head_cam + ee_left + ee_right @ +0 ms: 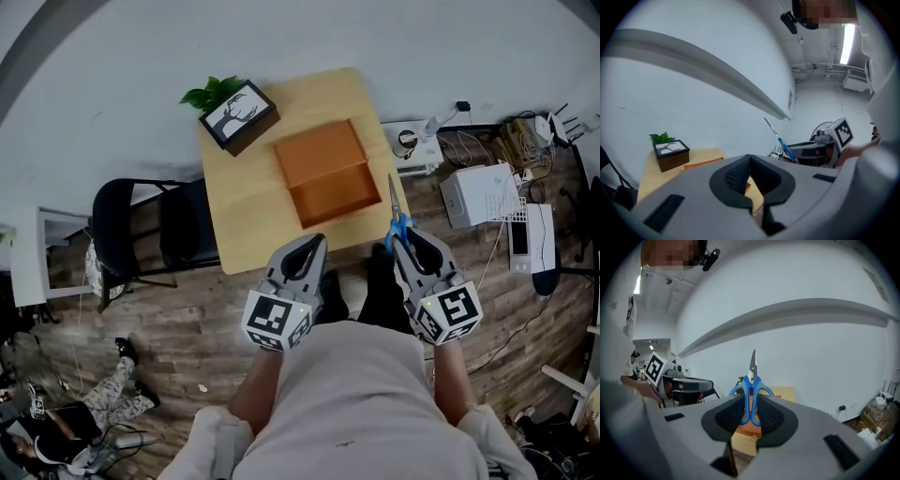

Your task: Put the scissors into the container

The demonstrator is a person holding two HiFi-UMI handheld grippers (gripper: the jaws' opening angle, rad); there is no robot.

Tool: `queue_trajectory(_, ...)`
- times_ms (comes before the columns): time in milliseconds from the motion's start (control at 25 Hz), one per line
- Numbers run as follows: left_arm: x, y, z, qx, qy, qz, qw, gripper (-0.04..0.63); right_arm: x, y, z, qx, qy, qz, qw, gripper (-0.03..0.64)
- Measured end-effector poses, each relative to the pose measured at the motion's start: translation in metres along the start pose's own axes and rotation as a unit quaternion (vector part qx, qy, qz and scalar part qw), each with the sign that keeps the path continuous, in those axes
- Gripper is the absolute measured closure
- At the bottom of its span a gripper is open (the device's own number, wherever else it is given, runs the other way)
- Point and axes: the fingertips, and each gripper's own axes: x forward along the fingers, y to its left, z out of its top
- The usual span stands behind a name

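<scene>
Blue-handled scissors (397,217) stick up out of my right gripper (405,240), blades pointing away from me; in the right gripper view the scissors (751,391) are pinched by their handles between the shut jaws. The orange open box (325,172), lid folded back, lies on the small wooden table (242,230) ahead and left of the scissors. My left gripper (304,251) is held near the table's front edge with its jaws shut on nothing. From the left gripper view the scissors (780,138) and the right gripper (806,152) show at right.
A dark box with a deer picture (239,115) and a green plant (212,92) sit at the table's far left corner. A black chair (141,228) stands left of the table. White boxes and cables (487,192) clutter the floor at right.
</scene>
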Motion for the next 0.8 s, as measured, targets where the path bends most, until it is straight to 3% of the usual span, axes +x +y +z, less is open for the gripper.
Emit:
queue_trajectory(200, 0.002, 0.01, 0.002, -0.01, -0.002, 0.023, 0.9997, 0.588, 0.017, -0.002, 0.004, -0.014, 0.013, 0.028, 0.999, 0.535)
queue_trajectory(480, 0.008, 0.031, 0.012, -0.025, -0.011, 0.085, 0.996, 0.588, 0.058, -0.01, 0.021, -0.043, 0.019, 0.09, 0.995, 0.535)
queue_trajectory(800, 0.016, 0.051, 0.024, -0.046, -0.027, 0.153, 0.9867, 0.588, 0.104, -0.01, 0.038, -0.092, 0.033, 0.171, 0.98, 0.535)
